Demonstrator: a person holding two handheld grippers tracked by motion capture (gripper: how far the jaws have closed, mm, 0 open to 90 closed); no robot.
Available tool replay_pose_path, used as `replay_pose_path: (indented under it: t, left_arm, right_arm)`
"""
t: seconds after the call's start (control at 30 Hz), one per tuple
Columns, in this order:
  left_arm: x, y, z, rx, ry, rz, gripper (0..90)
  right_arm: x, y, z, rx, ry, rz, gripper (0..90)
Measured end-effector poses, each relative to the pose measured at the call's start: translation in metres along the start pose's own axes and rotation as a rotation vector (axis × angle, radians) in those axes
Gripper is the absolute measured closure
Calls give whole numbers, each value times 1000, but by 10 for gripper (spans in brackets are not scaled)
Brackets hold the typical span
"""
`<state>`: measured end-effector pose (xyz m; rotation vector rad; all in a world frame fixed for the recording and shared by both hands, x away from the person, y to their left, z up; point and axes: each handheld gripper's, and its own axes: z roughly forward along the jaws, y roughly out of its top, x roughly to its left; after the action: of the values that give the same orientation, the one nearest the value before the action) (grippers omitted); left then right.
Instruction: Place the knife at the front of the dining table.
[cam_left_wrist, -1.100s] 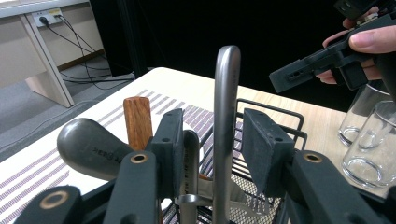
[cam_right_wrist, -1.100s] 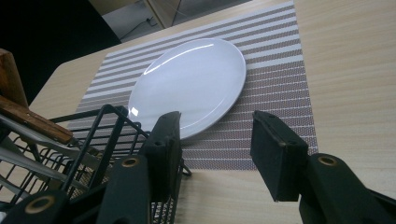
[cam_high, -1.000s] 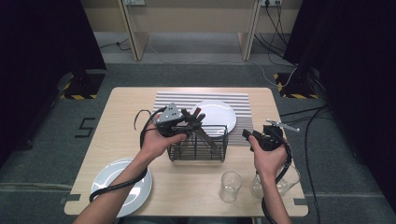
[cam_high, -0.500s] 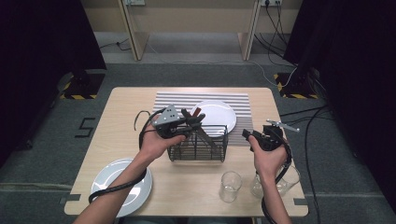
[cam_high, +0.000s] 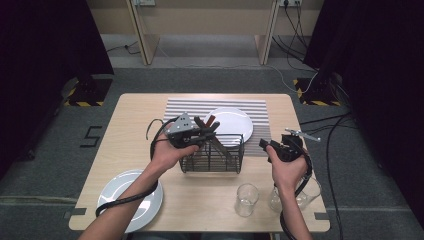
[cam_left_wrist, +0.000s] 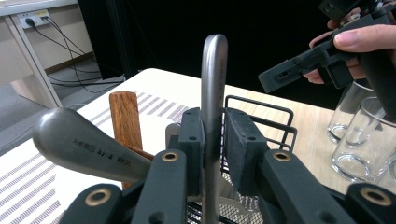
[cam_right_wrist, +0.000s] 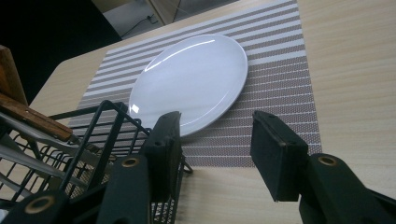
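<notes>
The left gripper (cam_left_wrist: 212, 140) is clamping its jaws on a slim grey metal utensil handle (cam_left_wrist: 213, 79), which is standing upright over the black wire basket (cam_high: 212, 160) at the table's middle. A wooden-handled utensil (cam_left_wrist: 125, 119) and a dull metal spoon-like handle (cam_left_wrist: 88, 144) are leaning just beside it. The right gripper (cam_right_wrist: 212, 154) is hovering with jaws apart near the basket, facing the round white plate (cam_right_wrist: 191, 79) on the striped placemat (cam_right_wrist: 280, 70)

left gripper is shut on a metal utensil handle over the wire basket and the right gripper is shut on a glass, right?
Not quite. The left gripper does clamp the metal utensil handle over the wire basket, but the right gripper is open and holds nothing, as the right gripper view shows.
</notes>
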<state>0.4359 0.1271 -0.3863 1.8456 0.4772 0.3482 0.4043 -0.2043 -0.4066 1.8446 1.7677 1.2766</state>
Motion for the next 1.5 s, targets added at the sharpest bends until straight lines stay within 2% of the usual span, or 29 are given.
replay_pose_path:
  t: [0.2,0.43,0.8,0.9,1.3,1.5]
  left_arm:
    - [2,-2,1,14,-12,-22,791]
    - [4,-3,2,16,-24,-25,807]
    - [2,-3,1,13,-10,3,826]
    - [3,-3,-1,11,-4,9,829]
    - [9,-3,-15,-13,7,-14,832]
    - [11,-2,-22,-42,12,-24,832]
  right_arm:
    - [0,0,0,-1,0,1,527]
    - [-1,-1,1,5,-1,6,527]
    - [-1,-2,2,7,-2,2,527]
    - [-1,-2,2,7,-1,1,527]
    - [1,-3,3,10,-2,-2,527]
    - [1,-3,3,10,-2,-4,527]
